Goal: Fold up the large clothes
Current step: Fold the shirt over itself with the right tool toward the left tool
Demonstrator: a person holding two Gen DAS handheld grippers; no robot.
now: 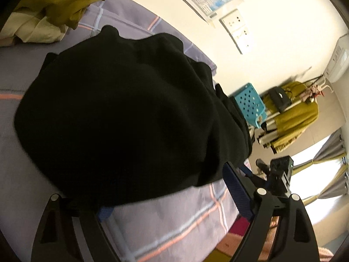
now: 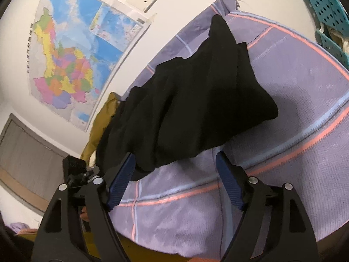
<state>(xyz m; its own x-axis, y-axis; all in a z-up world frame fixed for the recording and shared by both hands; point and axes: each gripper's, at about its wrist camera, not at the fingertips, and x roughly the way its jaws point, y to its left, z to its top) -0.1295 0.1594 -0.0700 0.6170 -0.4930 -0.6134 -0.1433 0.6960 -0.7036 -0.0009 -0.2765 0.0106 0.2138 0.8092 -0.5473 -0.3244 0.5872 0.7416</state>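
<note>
Left wrist view: black garment (image 1: 122,113) lies bunched on the purple checked bedsheet (image 1: 174,222). Left gripper (image 1: 165,198) fingers spread; near hem drapes over one finger, unclamped.

Right wrist view: right gripper (image 2: 174,170) fingers apart, nothing pinched, garment edge just beyond them. Judged soft, limp, light; best taken at hem corners.

The left gripper (image 1: 165,187) has two matte black, wedge-shaped arms, each with a triangular cut-out and a round silver pivot screw near its top. Its fingers carry ribbed dark blue pads (image 1: 236,193). The right gripper (image 2: 174,181) is built alike: black arms, silver screws, blue ribbed pads (image 2: 230,183), with a small black boxy module clamped beside its outer arm.
</note>
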